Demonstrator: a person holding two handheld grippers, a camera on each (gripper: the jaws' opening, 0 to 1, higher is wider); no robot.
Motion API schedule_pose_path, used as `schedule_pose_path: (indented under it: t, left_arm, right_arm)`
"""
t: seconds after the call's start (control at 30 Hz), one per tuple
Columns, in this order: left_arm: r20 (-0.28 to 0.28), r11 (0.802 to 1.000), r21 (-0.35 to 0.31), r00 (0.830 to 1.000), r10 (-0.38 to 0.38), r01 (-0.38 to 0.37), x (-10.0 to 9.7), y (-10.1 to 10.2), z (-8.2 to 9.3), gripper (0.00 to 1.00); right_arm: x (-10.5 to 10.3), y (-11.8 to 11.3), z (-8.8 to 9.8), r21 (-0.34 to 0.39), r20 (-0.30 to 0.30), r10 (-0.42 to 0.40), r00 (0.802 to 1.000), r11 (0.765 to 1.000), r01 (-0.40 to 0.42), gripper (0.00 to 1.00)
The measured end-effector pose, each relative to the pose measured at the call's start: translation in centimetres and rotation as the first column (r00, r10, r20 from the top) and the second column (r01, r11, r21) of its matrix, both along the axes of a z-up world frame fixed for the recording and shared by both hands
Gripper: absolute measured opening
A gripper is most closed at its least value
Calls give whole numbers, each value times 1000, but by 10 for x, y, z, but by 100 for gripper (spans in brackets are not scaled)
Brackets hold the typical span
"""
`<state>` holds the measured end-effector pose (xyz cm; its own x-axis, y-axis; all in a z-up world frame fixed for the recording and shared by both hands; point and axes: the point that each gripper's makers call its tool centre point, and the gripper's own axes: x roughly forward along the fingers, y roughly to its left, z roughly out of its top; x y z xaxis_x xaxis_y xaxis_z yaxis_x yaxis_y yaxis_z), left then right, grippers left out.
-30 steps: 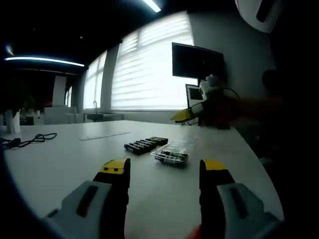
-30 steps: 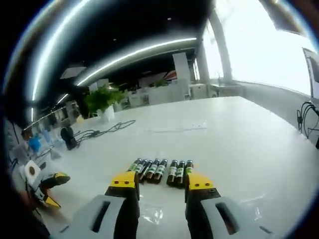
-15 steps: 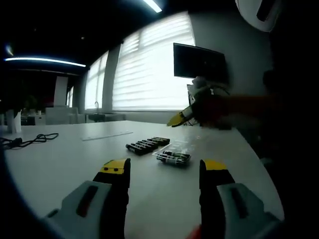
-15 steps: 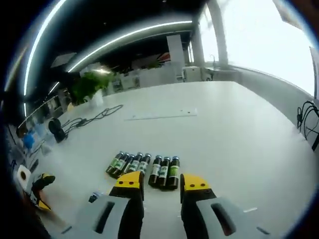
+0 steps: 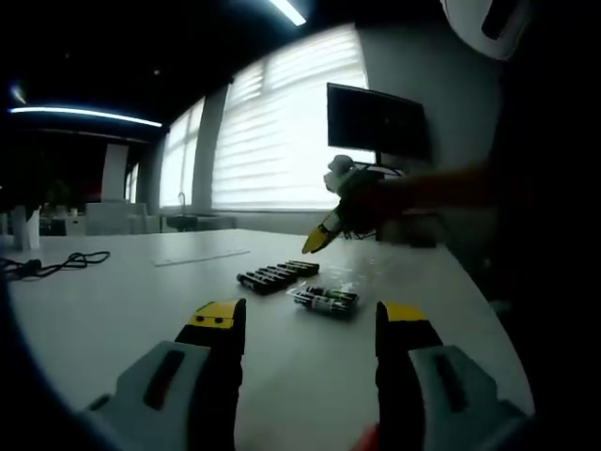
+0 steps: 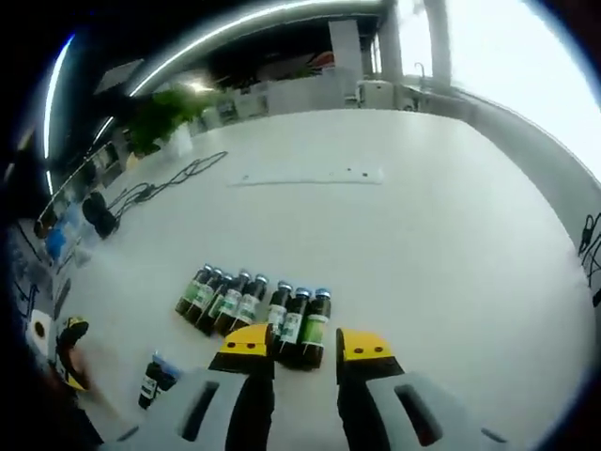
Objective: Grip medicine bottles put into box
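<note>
A row of small dark medicine bottles (image 6: 254,308) with green labels is seen lying side by side on a white desk (image 6: 441,235) in the right gripper view, just ahead of the right gripper (image 6: 303,342); its yellow-tipped jaws are held apart with nothing between them, poised above the near ends of the rightmost bottles; another bottle (image 6: 152,378) lies apart at lower left, possibly inside a clear box, though the edge of the view is too blurred to be sure; a black cable (image 6: 169,178) and a potted plant (image 6: 160,117) are seen at the far side of the desk. In the left gripper view the left gripper (image 5: 305,321) is held low over the desk (image 5: 113,291), its jaws wide apart and empty; the bottle row (image 5: 274,273) lies beyond them, with a clear box (image 5: 324,296) holding a few bottles just beside it; the other gripper (image 5: 331,221) is seen reaching in from the right above the bottles; a dark monitor (image 5: 376,117) stands before bright blinds (image 5: 272,132).
</note>
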<state>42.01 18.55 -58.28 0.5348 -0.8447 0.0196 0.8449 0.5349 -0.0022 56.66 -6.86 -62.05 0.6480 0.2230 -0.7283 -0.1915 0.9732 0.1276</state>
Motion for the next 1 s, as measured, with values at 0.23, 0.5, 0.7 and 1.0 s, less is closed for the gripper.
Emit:
schedule_pose_path:
  t: [0.23,0.5,0.7,1.0]
  left_arm:
    - [0,1000,-8,1000,-5,5,0,1,1,48]
    - [-3,1000,-19,1000,-4,4,0,2,2,48]
    - [-1,1000,-21,1000,0,0,1,3,2,48]
    - [-1,1000,-27,1000,0,0,1,3,3,48]
  right_arm:
    - [9,-15,-12,-13,-95,-10,995,1000,9,18]
    - [13,-10,-22,42,-176,-10,984,999,18,16]
    - [11,-7,-26,3,-195,-4,981,1000,5,15]
    - [10,-6,-32,-16,-200,-4,980,1000,0,13]
